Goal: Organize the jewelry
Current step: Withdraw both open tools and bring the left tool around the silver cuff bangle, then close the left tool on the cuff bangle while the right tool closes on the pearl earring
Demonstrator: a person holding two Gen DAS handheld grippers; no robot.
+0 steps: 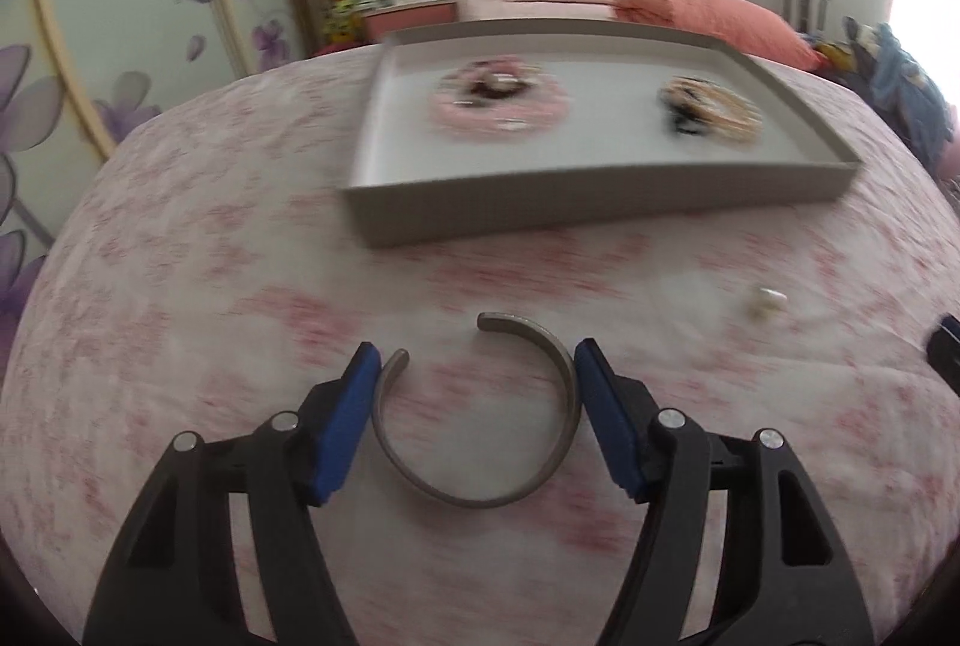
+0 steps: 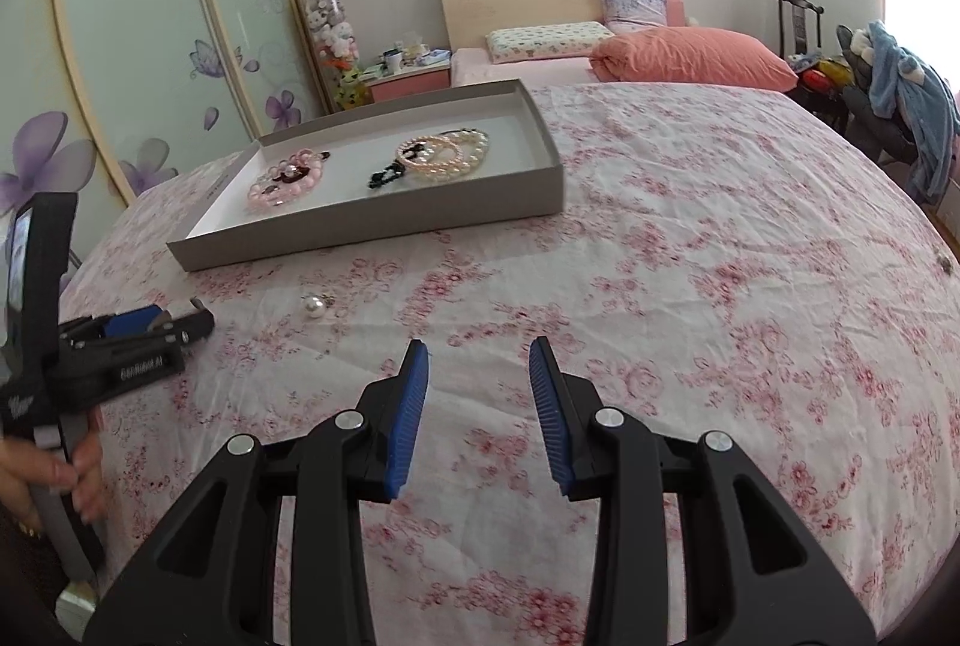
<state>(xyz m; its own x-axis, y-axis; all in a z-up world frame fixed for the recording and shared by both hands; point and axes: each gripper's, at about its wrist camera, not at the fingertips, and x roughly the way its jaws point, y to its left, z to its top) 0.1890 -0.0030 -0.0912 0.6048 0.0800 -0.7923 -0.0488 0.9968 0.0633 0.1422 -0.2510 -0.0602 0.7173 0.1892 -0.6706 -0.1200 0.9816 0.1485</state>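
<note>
A silver open cuff bracelet (image 1: 480, 490) sits between my left gripper's (image 1: 477, 355) blue pads, which touch its two sides just above the floral cloth. The grey tray (image 1: 540, 208) ahead holds a pink bead bracelet (image 1: 498, 103) and a pearl bracelet with a black piece (image 1: 711, 109). A pearl earring (image 1: 765, 301) lies on the cloth to the right. In the right wrist view my right gripper (image 2: 479, 352) is open and empty over the cloth; the tray (image 2: 372, 226), the pearl earring (image 2: 315, 306) and the left gripper (image 2: 144, 325) are to its left.
The table is covered by a pink floral cloth (image 2: 690, 256). Behind it are a bed with pillows (image 2: 660, 46), a nightstand (image 2: 408, 76), a flowered wardrobe (image 2: 150, 46) and a chair with clothes (image 2: 900, 106) at the right.
</note>
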